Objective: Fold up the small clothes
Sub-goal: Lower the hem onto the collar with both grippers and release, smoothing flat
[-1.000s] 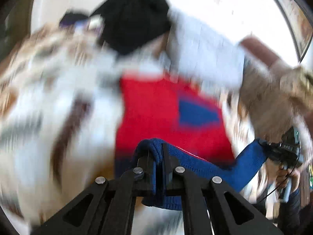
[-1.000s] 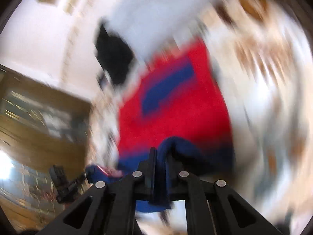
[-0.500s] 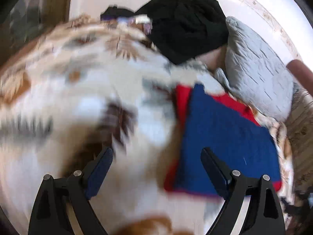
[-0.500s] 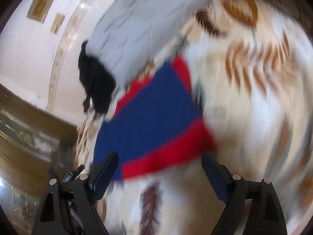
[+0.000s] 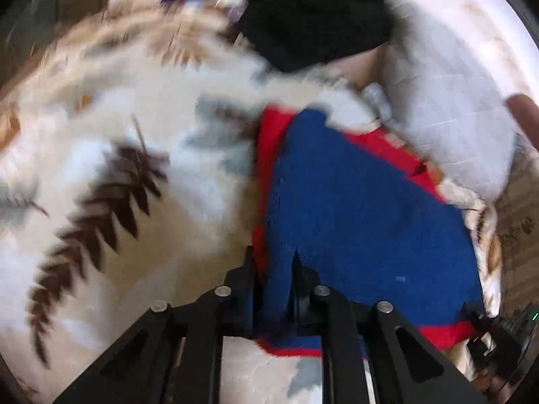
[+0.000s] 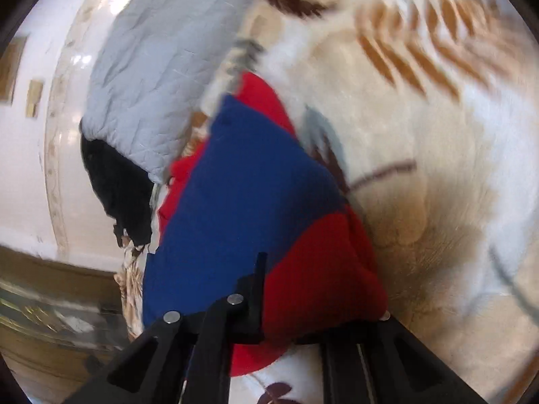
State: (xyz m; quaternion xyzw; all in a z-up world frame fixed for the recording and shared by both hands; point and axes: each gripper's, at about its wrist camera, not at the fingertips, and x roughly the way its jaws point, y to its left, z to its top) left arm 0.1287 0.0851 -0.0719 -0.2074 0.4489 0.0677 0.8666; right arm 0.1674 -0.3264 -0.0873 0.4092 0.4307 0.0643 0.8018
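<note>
In the left wrist view, the left gripper [image 5: 273, 269] is low in the picture and its two black fingers stand close together. A fold of the red and blue knitted garment [image 5: 353, 208] is between them, at the near left corner of the garment. The jaws are closing at this moment, and the pads seem to press already on the blue cloth. The garment lies folded on the leaf-patterned blanket [image 5: 118, 168], with the blue side up and a red border along its left and near edges. It stretches away from the fingers toward the upper right. Behind it there is a grey quilted pillow [image 5: 448, 101], and further back a black piece of clothing [image 5: 313, 17]. At the lower right edge, part of the other gripper is seen, dark and blurred, near the red corner of the garment.

In the right wrist view, the right gripper [image 6: 289, 306] is closed on the near red part of the red and blue knitted garment [image 6: 242, 202]. The left finger is visible beside the cloth; the right finger is hidden under the red fold. The garment lies directly in front of the fingers and reaches upward, on the leaf-patterned blanket [image 6: 421, 134]. The grey quilted pillow [image 6: 151, 84] lies beyond its far left side, and the black piece of clothing [image 6: 114, 185] lies lower at the left, just beside the pillow.
</note>
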